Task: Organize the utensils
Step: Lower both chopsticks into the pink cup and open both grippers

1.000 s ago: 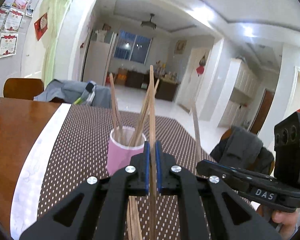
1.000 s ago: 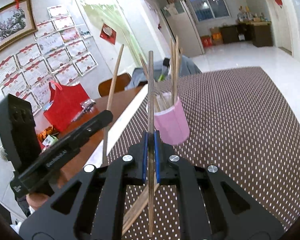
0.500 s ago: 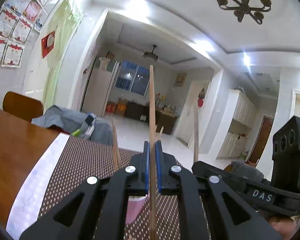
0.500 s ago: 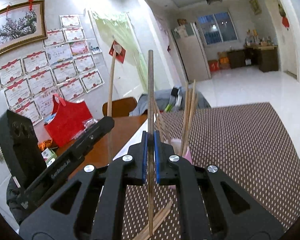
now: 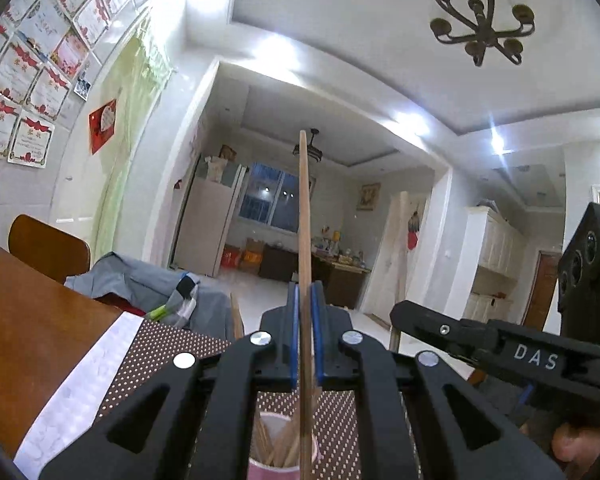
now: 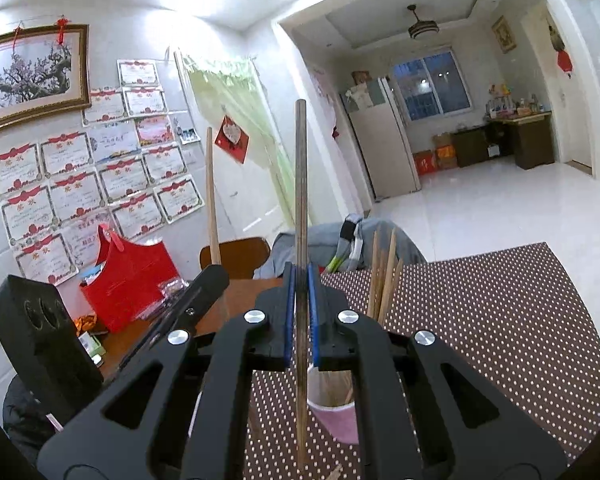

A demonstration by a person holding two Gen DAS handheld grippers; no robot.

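Brown dotted matting (image 6: pixel 500 320) is covering the wooden counter (image 5: pixel 24 320), and a living room with a refrigerator (image 6: pixel 380 140) is being shown beyond it.

1. Left gripper (image 5: pixel 305 336): its fingers (image 5: pixel 294 336) are being held clamped on a light wooden chopstick (image 5: pixel 304 220). The chopstick is being held upright, with its upper end rising well above the fingers and its lower end passing down between them. Below the fingers, the lower end is being seen over the mouth of the pink cup (image 5: pixel 276 468); whether it is touching the cup cannot be told.

2. Right gripper (image 6: pixel 299 320): its fingers (image 6: pixel 287 320) are being held clamped on a darker chopstick (image 6: pixel 300 184). This chopstick is also being held upright, extending above and below the fingers. Its lower part is being seen just left of the pink cup (image 6: pixel 336 412), outside the rim.

3. Pink cup: it is being seen standing on the dotted matting, below and slightly right of the right fingers. Several chopsticks (image 6: pixel 384 276) are being held in it, leaning to the right of the fingers.

4. Further left of the right fingers, the left gripper (image 6: pixel 204 284) and its chopstick (image 6: pixel 211 192) are being seen, with a red bag (image 6: pixel 128 280) behind on the counter.
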